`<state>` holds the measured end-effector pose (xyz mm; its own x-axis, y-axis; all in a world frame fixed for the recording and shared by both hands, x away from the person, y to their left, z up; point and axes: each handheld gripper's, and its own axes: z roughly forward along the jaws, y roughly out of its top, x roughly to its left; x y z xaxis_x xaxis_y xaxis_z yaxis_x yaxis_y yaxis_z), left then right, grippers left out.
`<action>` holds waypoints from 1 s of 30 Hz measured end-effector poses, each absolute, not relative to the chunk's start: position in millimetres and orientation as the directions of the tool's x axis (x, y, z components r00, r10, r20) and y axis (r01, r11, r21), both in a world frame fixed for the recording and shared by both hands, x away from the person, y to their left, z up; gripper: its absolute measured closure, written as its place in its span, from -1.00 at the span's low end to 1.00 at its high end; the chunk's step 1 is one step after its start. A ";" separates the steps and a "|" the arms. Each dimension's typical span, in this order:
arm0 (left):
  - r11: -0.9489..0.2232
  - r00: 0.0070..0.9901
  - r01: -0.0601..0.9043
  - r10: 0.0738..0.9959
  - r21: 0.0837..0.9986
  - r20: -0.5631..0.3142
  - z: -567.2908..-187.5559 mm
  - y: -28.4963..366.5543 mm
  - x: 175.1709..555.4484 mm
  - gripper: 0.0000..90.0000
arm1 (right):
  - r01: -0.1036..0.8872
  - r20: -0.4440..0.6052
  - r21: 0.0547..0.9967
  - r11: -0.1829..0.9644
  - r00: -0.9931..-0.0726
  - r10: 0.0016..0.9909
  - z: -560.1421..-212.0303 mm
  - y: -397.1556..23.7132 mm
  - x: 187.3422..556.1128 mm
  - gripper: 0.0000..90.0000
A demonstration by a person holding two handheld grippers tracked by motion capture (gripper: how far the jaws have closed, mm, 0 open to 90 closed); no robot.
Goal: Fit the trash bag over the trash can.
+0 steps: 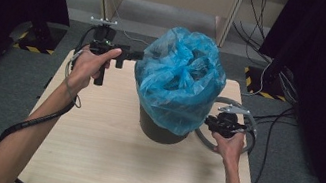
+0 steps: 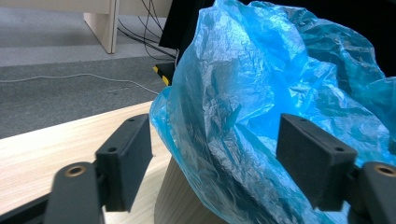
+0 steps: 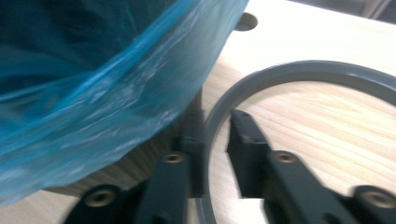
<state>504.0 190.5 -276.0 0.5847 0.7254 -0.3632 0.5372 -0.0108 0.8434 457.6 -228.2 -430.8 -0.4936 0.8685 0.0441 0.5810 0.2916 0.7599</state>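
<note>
A blue plastic bag (image 1: pixel 181 79) lines a dark round bin (image 1: pixel 159 129) on the wooden table (image 1: pixel 88 159); its crumpled top stands up and its skirt hangs over the rim. My left gripper (image 1: pixel 139 56) is level at the bag's upper left. In the left gripper view its jaws (image 2: pixel 217 140) are open wide with the bag (image 2: pixel 243 93) bulging between them, and the pads are not pressing. A grey ring (image 1: pixel 237 104) lies flat to the right of the bin. My right gripper (image 3: pixel 215 126) straddles the ring's (image 3: pixel 303 70) band, open, with a gap at one jaw.
The table's right edge runs close behind the ring, and a round hole (image 3: pixel 246 21) is in the tabletop there. Cables (image 1: pixel 273 90) trail on the floor at the back right. Black curtains flank both sides. Bare tabletop lies in front of the bin.
</note>
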 end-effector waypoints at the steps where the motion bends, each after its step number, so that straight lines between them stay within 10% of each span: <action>1: -0.011 0.588 0.542 0.719 0.840 -0.371 -278.3 189.4 504.9 -0.30 | 0.573 0.036 0.763 0.299 -0.500 0.865 -428.9 -229.6 455.4 0.54; 12: 0.056 0.592 0.489 0.711 0.870 -0.379 -289.9 190.4 510.2 0.99 | 0.513 0.034 0.808 0.290 -0.532 0.846 -414.7 -233.4 422.3 0.37; 30: -0.050 0.573 0.551 0.748 0.833 -0.335 -365.8 202.9 499.1 1.00 | 0.440 0.085 0.878 0.189 -0.531 0.843 -396.6 -236.8 398.7 0.18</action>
